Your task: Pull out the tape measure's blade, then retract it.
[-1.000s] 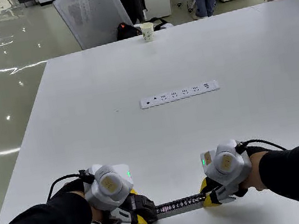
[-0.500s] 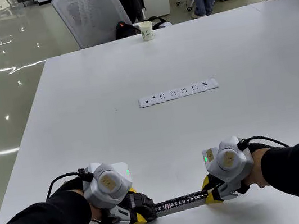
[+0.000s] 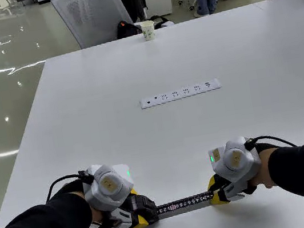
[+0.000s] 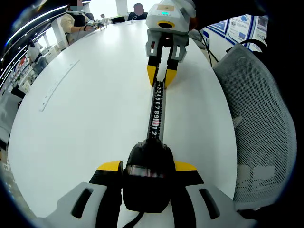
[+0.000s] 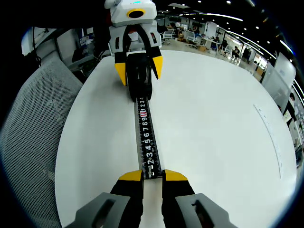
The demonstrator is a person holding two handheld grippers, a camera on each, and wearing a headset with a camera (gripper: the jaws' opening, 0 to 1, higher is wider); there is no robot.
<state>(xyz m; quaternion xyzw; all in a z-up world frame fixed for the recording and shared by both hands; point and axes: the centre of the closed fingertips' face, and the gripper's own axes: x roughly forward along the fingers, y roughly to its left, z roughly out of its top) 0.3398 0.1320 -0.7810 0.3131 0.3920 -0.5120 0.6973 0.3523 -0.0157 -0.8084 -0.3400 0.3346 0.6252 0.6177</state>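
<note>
clamping the tape measure (image 3: 148, 207) in the left gripper (image 3: 137, 210) at the near edge of the table (image 3: 131, 53); pinching the tip of the blade (image 3: 184, 204) in the right gripper (image 3: 213, 194), drawn out flat between them.

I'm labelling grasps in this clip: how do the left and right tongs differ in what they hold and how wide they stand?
The left tongs clamp the black case; the right tongs pinch the tip of the blade. The left tongs' jaws stand wide around the case; the right tongs' jaws are nearly together. Both have yellow tips, face each other along the blade, and sit over the white table.
</note>
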